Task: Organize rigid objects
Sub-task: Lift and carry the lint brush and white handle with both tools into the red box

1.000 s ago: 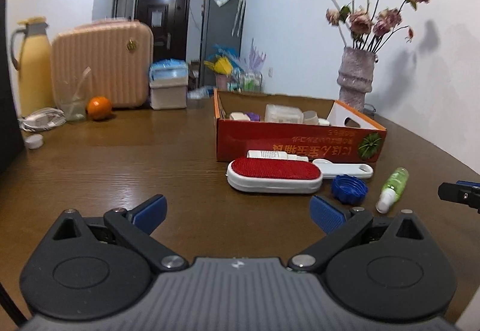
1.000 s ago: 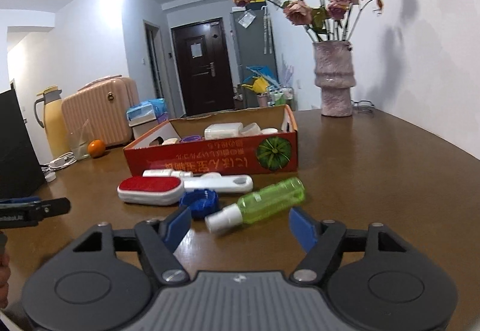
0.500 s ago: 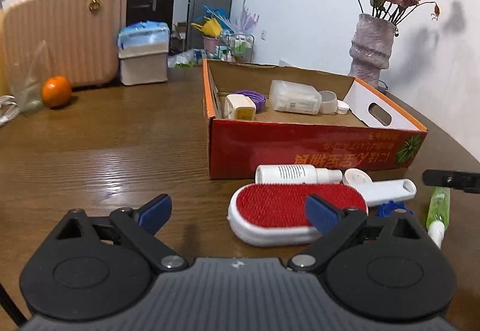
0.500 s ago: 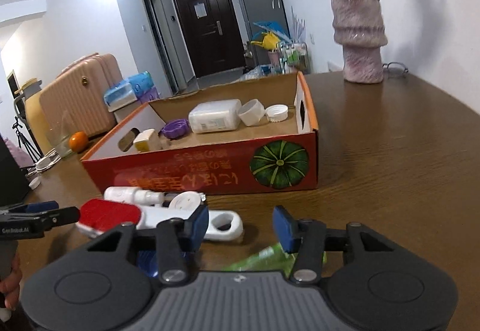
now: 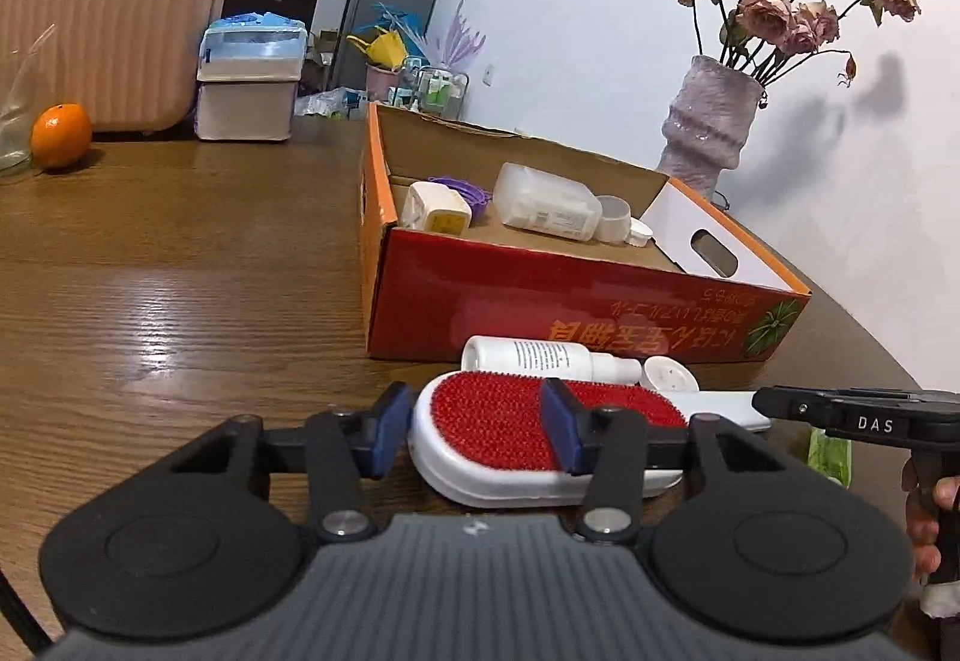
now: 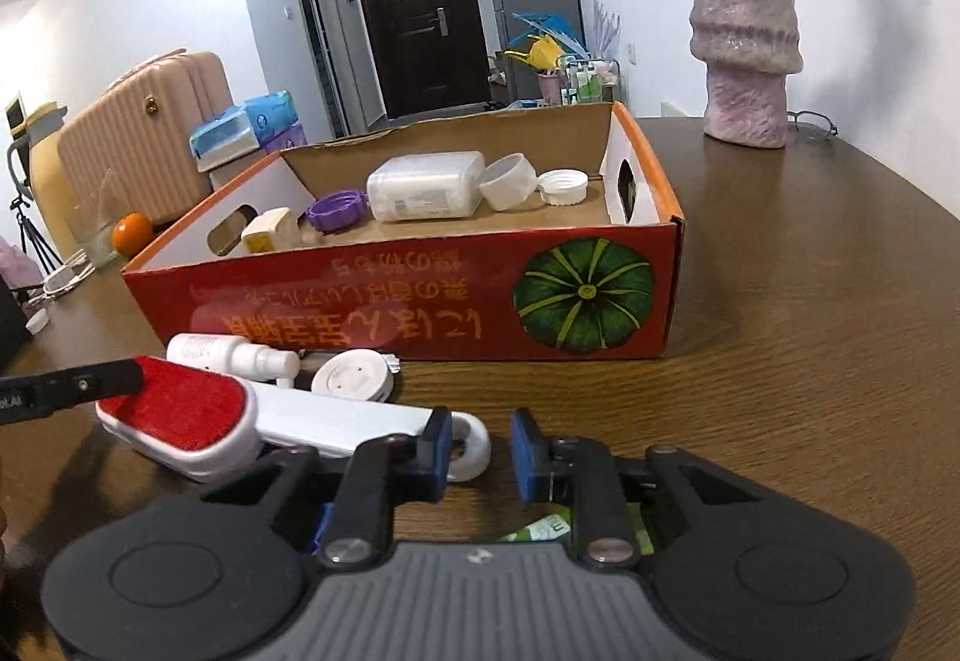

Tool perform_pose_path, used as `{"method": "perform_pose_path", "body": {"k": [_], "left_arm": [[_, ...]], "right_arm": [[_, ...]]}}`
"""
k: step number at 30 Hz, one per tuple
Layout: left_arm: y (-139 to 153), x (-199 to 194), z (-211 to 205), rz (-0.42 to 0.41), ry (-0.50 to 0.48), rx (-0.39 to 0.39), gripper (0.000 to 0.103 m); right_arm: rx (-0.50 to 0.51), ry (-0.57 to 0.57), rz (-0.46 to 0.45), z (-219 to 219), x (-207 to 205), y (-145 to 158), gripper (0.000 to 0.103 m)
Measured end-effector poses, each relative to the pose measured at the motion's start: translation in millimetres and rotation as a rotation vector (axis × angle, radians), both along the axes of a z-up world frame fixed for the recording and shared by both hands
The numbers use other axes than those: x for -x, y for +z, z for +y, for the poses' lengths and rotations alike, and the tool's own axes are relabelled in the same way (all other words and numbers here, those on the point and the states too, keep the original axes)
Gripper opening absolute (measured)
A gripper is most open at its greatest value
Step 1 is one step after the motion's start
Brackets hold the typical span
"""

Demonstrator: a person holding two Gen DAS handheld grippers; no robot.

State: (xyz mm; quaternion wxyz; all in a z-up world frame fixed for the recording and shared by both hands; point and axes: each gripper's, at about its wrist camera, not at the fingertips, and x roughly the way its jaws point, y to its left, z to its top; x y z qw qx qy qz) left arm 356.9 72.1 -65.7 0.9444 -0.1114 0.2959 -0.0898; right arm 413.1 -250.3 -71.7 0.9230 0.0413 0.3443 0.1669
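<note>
Lint brush [image 5: 480, 412], one, left hand-held gripper [image 5: 474, 433], right hand-held gripper [image 6: 480, 448], both closing around it

You've got bright, even room light; glare streaks the table [image 5: 150, 301] near its left edge, flowers [image 5: 774, 1] shadow the wall [image 5: 570, 31], fisheye bends the corners.

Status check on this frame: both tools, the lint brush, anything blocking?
Left tool closing around lint brush head. Right tool closing at its handle loop. Box just behind, spray bottle beside the brush.
</note>
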Motion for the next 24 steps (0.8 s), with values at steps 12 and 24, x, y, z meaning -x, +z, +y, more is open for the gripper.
{"method": "perform_pose_path", "body": {"k": [12, 24], "left_arm": [[-2.9, 19.5, 1.5, 0.018, 0.063, 0.045, 0.046], [50.3, 93.8, -6.9, -0.136, 0.138, 0.056, 0.045]], "right_arm": [[-0.098, -0.03, 0.016, -2.6, 2.1, 0.6, 0.012], [-0.132, -0.079, -0.184, 0.9, 82.4, 54.3, 0.012]]}}
